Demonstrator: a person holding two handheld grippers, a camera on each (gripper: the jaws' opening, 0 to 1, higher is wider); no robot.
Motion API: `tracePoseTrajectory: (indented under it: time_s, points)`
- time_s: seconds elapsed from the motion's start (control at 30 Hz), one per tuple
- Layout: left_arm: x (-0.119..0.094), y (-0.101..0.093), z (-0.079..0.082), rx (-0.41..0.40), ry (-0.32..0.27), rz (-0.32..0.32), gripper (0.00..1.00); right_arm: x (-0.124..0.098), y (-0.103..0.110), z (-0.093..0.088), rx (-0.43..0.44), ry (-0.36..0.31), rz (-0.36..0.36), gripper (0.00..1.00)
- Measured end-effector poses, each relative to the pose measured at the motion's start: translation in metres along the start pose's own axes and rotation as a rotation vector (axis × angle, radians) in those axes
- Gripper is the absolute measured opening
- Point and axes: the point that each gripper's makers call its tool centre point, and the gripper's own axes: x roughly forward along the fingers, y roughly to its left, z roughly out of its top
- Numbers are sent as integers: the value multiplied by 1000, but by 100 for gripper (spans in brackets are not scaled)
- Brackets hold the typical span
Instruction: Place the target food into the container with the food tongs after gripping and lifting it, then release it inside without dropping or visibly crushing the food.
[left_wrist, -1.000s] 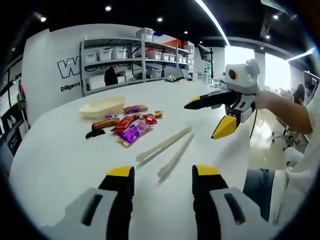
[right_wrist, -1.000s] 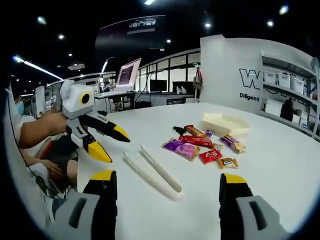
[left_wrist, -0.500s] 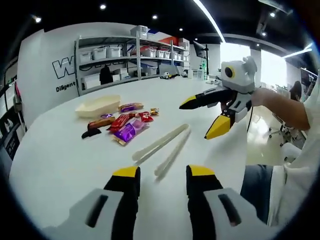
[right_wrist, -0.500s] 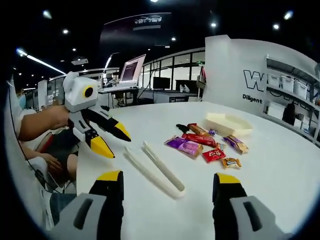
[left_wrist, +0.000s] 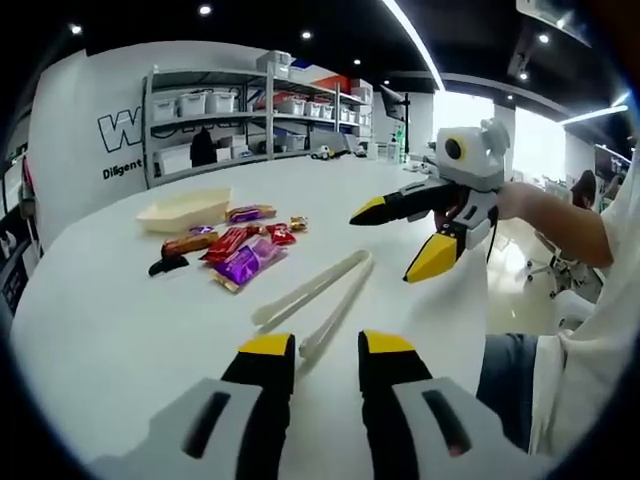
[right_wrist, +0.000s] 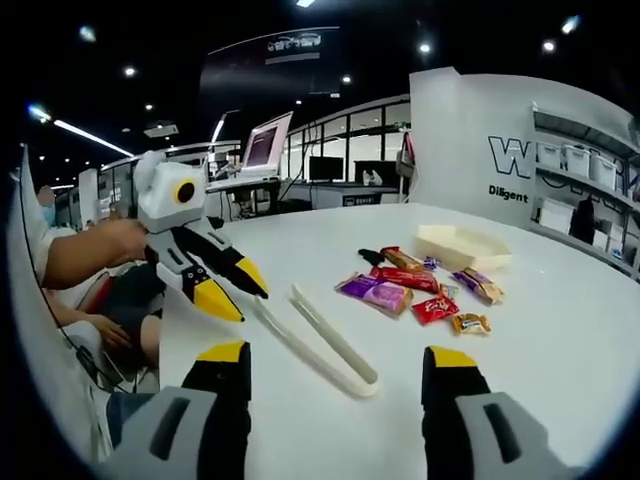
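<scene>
Cream food tongs (left_wrist: 318, 300) lie flat on the white desk (left_wrist: 110, 320), their two arms spread toward the near side in the left gripper view and joined at the far end; in the right gripper view the same tongs (right_wrist: 322, 340) run from the near right to the far left, the joined end nearest. Beyond them sits a loose cluster of wrapped snacks (left_wrist: 238, 247) (purple, red and brown wrappers, with one small dark piece at the left edge of the group), seen again in the right gripper view (right_wrist: 415, 287). Farther still, just behind the snacks, stands a shallow cream container (left_wrist: 184, 211), boat-shaped, also visible at (right_wrist: 462, 247).

The left gripper (left_wrist: 315, 352) hovers low over the near ends of the tongs, its yellow-tipped jaws parted a little and holding nothing; from the other side it appears at (right_wrist: 234, 288), just above the far ends of the tongs. The right gripper (right_wrist: 338, 360) has its jaws set wide apart and empty, near the joined end of the tongs; in the left gripper view it hangs at the right (left_wrist: 397, 238), jaws spread, held by a person's hand (left_wrist: 517, 203).

Metal shelving (left_wrist: 250, 115) with storage bins lines the far wall.
</scene>
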Motion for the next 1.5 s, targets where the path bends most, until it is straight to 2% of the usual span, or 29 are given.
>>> tracePoseTrajectory:
  time_s: [0.37,1.5]
  points:
    - [4,2,-2,-30,-4,-23,20,0,1,3,-1,-5,11,64]
    - [11,8,-1,-14,-38,-51,10,-4,-1,-6,30,8,18,59]
